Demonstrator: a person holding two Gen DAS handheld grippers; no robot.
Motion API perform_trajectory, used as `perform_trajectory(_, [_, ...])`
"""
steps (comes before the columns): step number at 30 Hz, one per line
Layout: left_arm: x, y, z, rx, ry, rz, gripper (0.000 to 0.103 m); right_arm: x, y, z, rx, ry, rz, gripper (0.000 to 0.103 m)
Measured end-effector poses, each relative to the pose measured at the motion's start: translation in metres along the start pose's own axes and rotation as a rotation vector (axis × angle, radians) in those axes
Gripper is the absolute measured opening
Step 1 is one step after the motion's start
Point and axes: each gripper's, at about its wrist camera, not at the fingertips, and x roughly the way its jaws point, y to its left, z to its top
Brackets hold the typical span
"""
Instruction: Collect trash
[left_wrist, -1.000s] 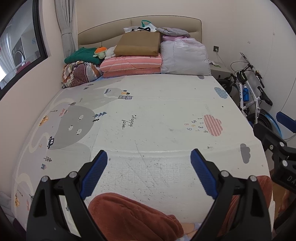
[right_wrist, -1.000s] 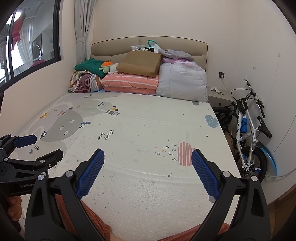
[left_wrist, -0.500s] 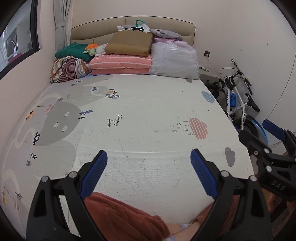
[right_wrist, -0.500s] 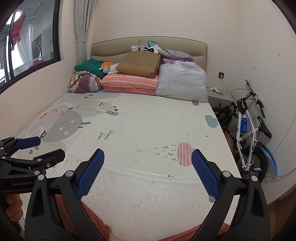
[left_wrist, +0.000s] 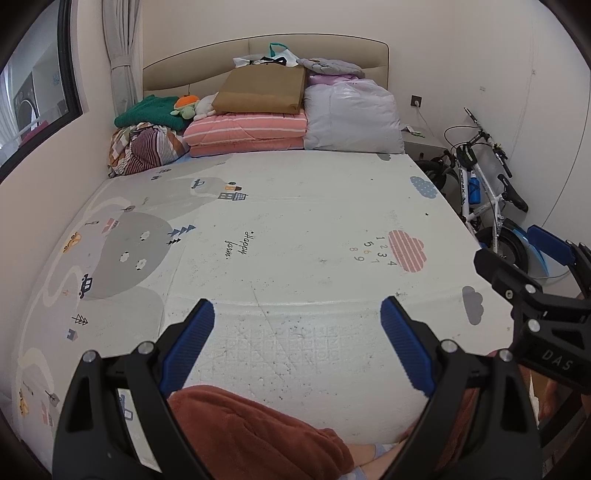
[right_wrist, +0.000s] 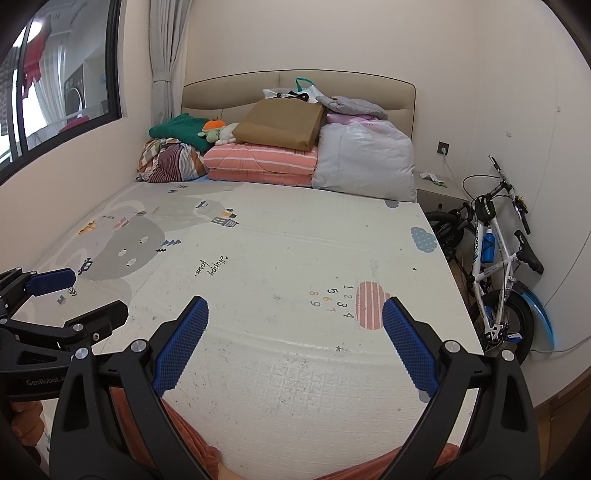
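Observation:
My left gripper (left_wrist: 297, 314) is open and empty, held above the near end of a bed covered by a printed play mat (left_wrist: 295, 221). My right gripper (right_wrist: 295, 314) is open and empty too, beside it on the right. Each gripper shows in the other's view: the right one in the left wrist view (left_wrist: 532, 273), the left one in the right wrist view (right_wrist: 70, 299). No distinct piece of trash shows on the mat; I see only small dark specks (right_wrist: 275, 295) scattered over it.
Folded quilts (left_wrist: 247, 129), a brown paper bag (left_wrist: 262, 90), a grey pillow (left_wrist: 351, 118) and clothes (left_wrist: 147, 147) pile at the headboard. A white bicycle (right_wrist: 495, 258) stands right of the bed by a nightstand (right_wrist: 437, 190). A window (right_wrist: 55, 92) is on the left wall.
The left gripper has swung its view rightward then back a little and risen slightly; the right gripper has barely moved. Both stay open.

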Motion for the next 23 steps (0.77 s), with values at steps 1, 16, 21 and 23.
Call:
perform_trajectory(1, [0.0004, 0.0010, 0.0008, 0.001, 0.000, 0.000, 0.091, -0.0003, -0.0004, -0.0006, 0.000, 0.000, 0.001, 0.092])
perform_trajectory(16, [0.0038, 0.0066, 0.0014, -0.004, 0.016, -0.004, 0.091, 0.0001, 0.0006, -0.0010, 0.001, -0.002, 0.002, 0.092])
perform_trajectory(21, [0.0063, 0.0061, -0.0006, -0.006, 0.028, 0.004, 0.091, 0.0007, 0.0010, -0.0009, 0.000, 0.001, 0.002, 0.092])
perform_trajectory(23, [0.0065, 0.0061, -0.0006, -0.007, 0.031, 0.002, 0.091, 0.0009, 0.0014, -0.0007, 0.001, -0.001, 0.001, 0.092])
